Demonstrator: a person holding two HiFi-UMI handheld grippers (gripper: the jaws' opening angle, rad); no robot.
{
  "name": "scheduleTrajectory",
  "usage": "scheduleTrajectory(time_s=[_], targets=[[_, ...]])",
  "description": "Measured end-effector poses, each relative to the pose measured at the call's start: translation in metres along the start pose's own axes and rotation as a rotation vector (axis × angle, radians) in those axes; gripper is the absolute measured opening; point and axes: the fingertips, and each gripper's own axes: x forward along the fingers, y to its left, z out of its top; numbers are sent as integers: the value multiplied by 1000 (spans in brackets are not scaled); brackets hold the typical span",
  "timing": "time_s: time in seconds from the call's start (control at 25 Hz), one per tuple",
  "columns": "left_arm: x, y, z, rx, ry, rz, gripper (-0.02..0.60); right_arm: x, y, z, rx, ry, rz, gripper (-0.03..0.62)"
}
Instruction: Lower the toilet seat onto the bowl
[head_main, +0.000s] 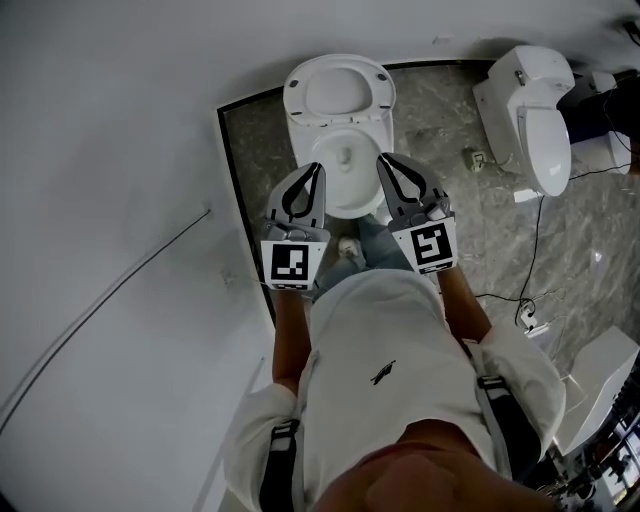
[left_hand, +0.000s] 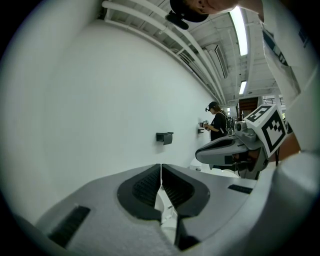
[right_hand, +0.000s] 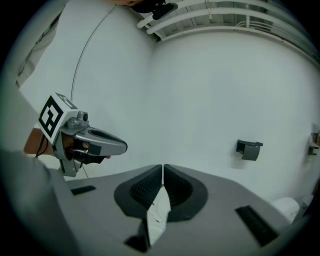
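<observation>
White seat (head_main: 338, 92) stands raised behind the bowl (head_main: 350, 208)
Left gripper (head_main: 318, 170) and right gripper (head_main: 384, 160) hover over the bowl, each with jaws pressed together, holding nothing.

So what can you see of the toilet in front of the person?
The toilet is glossy white, ceramic-looking. Its seat stands raised, leaving the oval bowl open. It stands on grey marbled floor by a white wall. The left gripper and right gripper, both shut, hover at its near rim; no contact is visible.
</observation>
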Motion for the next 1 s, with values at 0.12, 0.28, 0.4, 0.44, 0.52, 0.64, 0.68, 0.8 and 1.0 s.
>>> scheduleTrajectory(time_s=[0.12,0.28,0.4,0.44,0.52,0.64,0.68,0.8,1.0], targets=[[14,9,-11,1,25,4,29,15,-9,-7,-10,17,10,32],[36,15,-21,3,49,7,31,32,-23,-17,-48,36,31,32],[53,21,-26,3,58,12,31,43,-32,-25,-43,39,42,32],[59,24,-29,5,64,15,31,48,-35,-28,-35,40,44,32],[71,30,-35,12,75,19,31,57,-41,-34,-27,49,50,33],[86,38,-41,21,86,25,31,71,-51,-43,-24,61,60,34],[91,41,-42,21,89,27,31,76,-55,-45,-23,63,61,34],[106,45,-45,20,95,29,31,89,-68,-52,-24,68,64,34],[131,52,-53,26,107,30,31,113,-88,-63,-33,82,72,34]])
